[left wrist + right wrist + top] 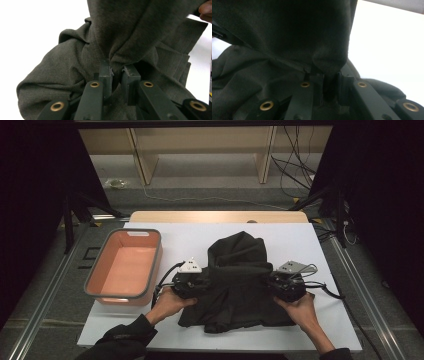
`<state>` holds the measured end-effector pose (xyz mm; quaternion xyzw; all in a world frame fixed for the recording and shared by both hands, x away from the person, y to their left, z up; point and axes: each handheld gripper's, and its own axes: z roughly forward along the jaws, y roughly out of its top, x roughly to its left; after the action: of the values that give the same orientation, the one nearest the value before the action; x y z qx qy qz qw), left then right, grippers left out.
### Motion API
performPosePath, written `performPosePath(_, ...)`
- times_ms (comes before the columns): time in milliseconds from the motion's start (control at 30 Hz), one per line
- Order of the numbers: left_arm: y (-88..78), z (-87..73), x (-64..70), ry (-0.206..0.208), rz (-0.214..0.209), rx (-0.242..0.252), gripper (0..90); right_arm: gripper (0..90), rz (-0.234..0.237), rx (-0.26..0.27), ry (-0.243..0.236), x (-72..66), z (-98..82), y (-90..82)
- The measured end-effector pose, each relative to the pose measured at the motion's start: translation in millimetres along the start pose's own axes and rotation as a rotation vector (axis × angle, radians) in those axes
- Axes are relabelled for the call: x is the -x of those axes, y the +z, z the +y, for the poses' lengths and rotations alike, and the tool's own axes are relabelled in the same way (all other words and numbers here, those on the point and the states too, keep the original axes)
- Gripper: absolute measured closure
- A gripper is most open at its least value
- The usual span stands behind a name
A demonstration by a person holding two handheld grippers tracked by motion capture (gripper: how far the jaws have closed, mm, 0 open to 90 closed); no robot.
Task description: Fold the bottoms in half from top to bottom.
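Garment: a dark grey-green soft knit garment [239, 280] lies rumpled mid-table on the white table cover [300, 237], right of the salmon-pink plastic bin with grey rim [125, 265].
Handling: light, limp, drapes and slips; best taken at bunched edge folds.
Left gripper [117, 72]: jaws narrow, pinching a gathered fold.
Right gripper [329, 75]: jaws narrow, clamped on a fold hanging above them.

floor: grey carpet [210, 195] | furniture: pale wooden shelf frames [200, 150] | sides: dark | cables [292, 165] on floor
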<state>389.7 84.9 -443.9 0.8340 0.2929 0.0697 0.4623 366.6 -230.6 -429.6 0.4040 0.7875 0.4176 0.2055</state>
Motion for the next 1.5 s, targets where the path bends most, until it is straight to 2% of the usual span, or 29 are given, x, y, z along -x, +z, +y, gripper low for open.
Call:
performPosePath(200, 2.0, -2.8, 0.1, 0.0, -0.018, -0.008, 72.5, 79.6, -0.002, -0.011, -0.025, -5.2, -8.5, -2.1)
performPosePath(433, -0.5, 1.0, -1.0, -0.035, -0.03, -0.01, 58.5, 79.8, -0.009, -0.01, -0.042, -7.6, -11.8, -2.3)
performPosePath(500, -3.1, 3.0, -2.0, -0.03, -0.028, -0.015, 55.5, 79.8, -0.01, -0.007, -0.05, -7.6, -12.5, -1.8)
performPosePath(633, -10.2, 8.8, -7.2, -0.049, -0.021, -0.025, 46.9, 79.8, -0.012, -0.006, -0.051, -8.5, -13.0, -2.0)
performPosePath(800, -29.3, 16.9, -17.8, -0.057, -0.015, -0.003, 46.0, 79.9, -0.011, -0.008, -0.061, -8.7, -13.6, -2.0)
performPosePath(867, -35.8, 20.7, -25.1, -0.095, 0.003, 0.003, 47.8, 79.9, -0.014, -0.008, -0.064, -9.0, -14.1, -1.8)
performPosePath(933, -37.5, 24.9, -29.9, -0.115, 0.03, 0.018, 50.9, 79.8, -0.015, -0.008, -0.065, -9.1, -14.2, -1.7)
performPosePath(1100, -24.8, 37.6, -30.5, -0.143, 0.042, 0.026, 62.1, 79.7, -0.015, -0.008, -0.063, -8.9, -14.0, -1.8)
performPosePath(1267, -2.2, 46.2, -31.6, -0.174, -0.001, 0.034, 73.2, 79.5, -0.017, -0.01, -0.069, -9.3, -15.3, -2.6)
performPosePath(1367, 10.7, 46.9, -31.1, -0.189, -0.027, 0.011, 77.8, 79.2, -0.015, -0.016, -0.076, -9.3, -16.3, -3.0)
performPosePath(1500, 15.9, 38.7, -29.5, -0.182, -0.056, -0.029, 85.7, 79.9, -0.006, -0.032, -0.077, -8.8, -18.0, -4.9)
